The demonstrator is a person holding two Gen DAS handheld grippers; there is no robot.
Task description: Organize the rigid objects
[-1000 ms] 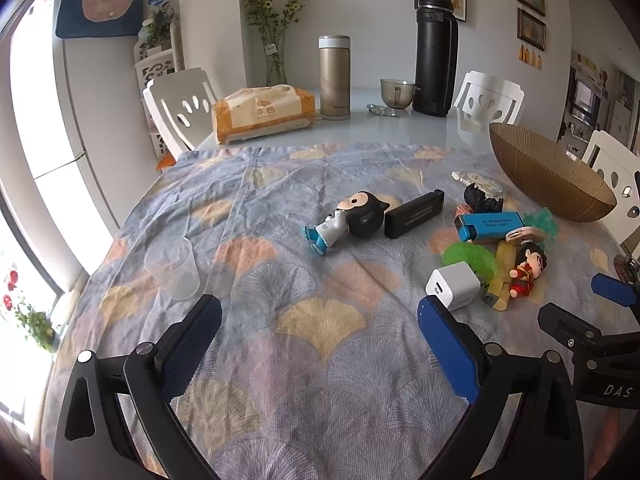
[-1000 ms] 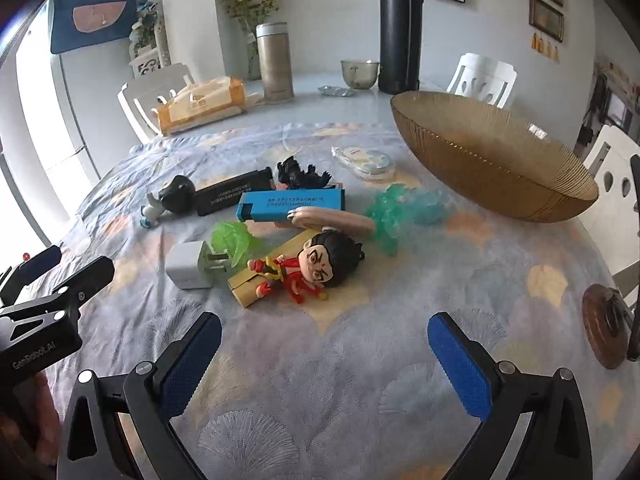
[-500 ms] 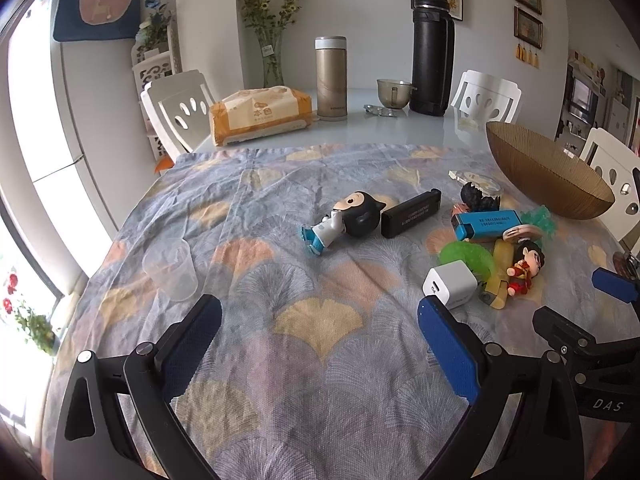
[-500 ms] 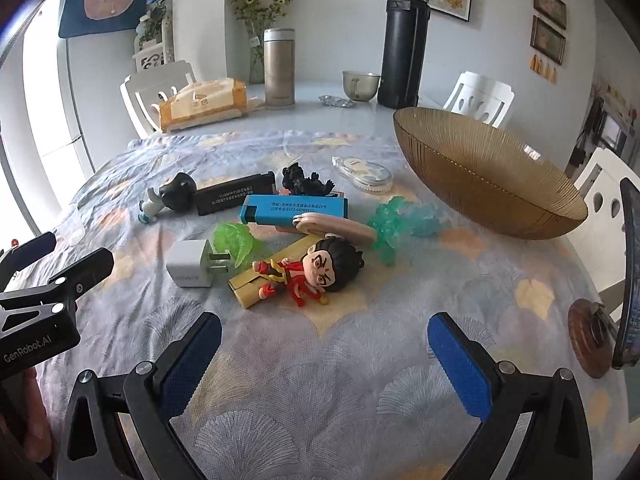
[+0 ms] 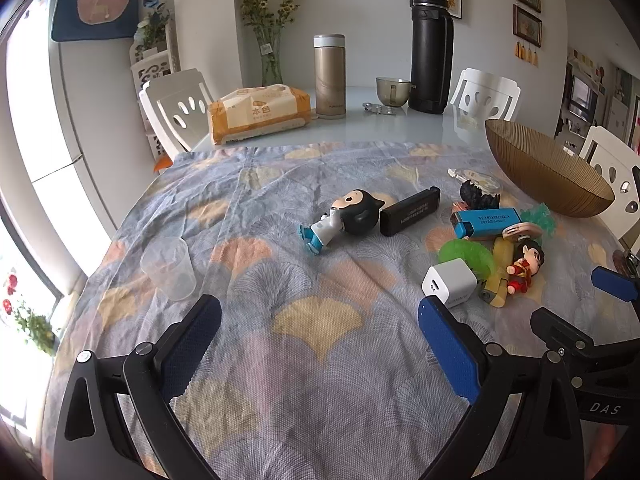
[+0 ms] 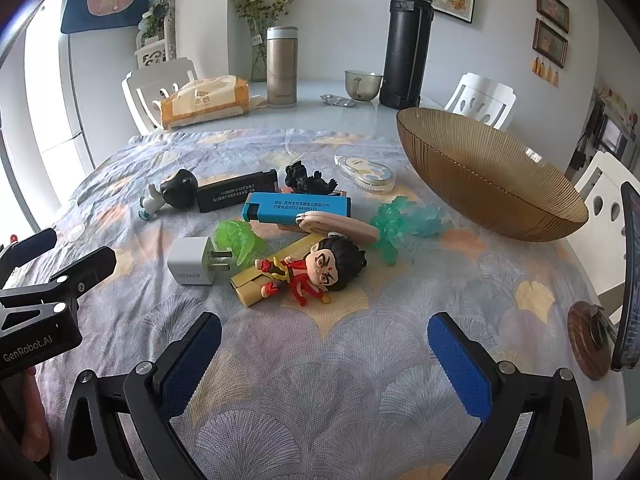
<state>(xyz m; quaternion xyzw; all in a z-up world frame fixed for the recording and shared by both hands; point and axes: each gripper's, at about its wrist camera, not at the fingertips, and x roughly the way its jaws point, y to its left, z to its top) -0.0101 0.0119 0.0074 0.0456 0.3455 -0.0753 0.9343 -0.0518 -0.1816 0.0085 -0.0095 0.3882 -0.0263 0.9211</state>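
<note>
A heap of small items lies mid-table: a white charger (image 6: 190, 261), a red-robed figurine (image 6: 316, 271) on a yellow box, a blue box (image 6: 298, 209), a black box (image 6: 236, 191), a black-headed doll (image 5: 344, 218), green plastic pieces (image 6: 236, 240) and a black toy (image 6: 306, 178). The ribbed amber bowl (image 6: 492, 184) stands at the right. My right gripper (image 6: 324, 354) hangs open in front of the figurine, holding nothing. My left gripper (image 5: 320, 340) is open over bare cloth, its right finger beside the charger (image 5: 450, 284).
A clear plastic cup (image 5: 168, 268) stands at the left. A tissue pack (image 5: 260, 112), gold flask (image 5: 329, 76), black thermos (image 5: 432, 44) and small cup (image 5: 392, 90) line the far end. White chairs ring the table. A round wooden coaster (image 6: 588, 344) lies at the right edge.
Both grippers drew back and rose slightly, so the heap sits a bit farther off in the right wrist view. Nothing was grasped or moved on the table.
</note>
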